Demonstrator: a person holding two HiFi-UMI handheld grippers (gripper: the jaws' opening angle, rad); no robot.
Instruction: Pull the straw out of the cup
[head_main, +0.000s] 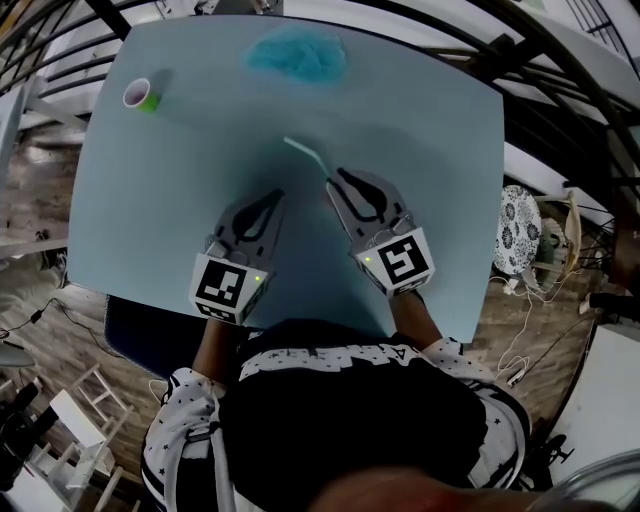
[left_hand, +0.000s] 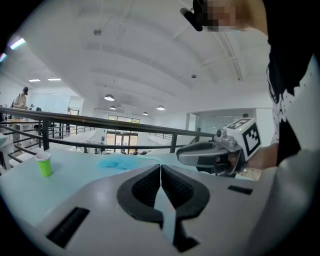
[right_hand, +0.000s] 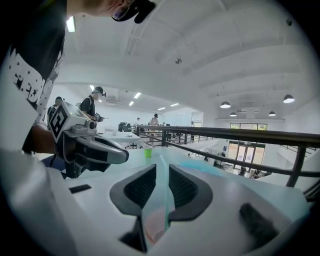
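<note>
A green paper cup (head_main: 140, 95) stands upright at the far left corner of the light blue table (head_main: 430, 150); it also shows small in the left gripper view (left_hand: 44, 163) and the right gripper view (right_hand: 148, 152). A pale teal straw (head_main: 305, 158) is out of the cup, slanting over mid-table. My right gripper (head_main: 332, 181) is shut on the straw's near end, and the straw (right_hand: 164, 182) runs between its pads. To its left my left gripper (head_main: 277, 196) is shut on nothing, pads touching (left_hand: 160, 167).
A crumpled blue cloth (head_main: 297, 52) lies at the table's far edge. A dark metal railing (head_main: 560, 70) curves round the far and right sides. A patterned round seat (head_main: 520, 230) stands off the right edge. My body is against the near edge.
</note>
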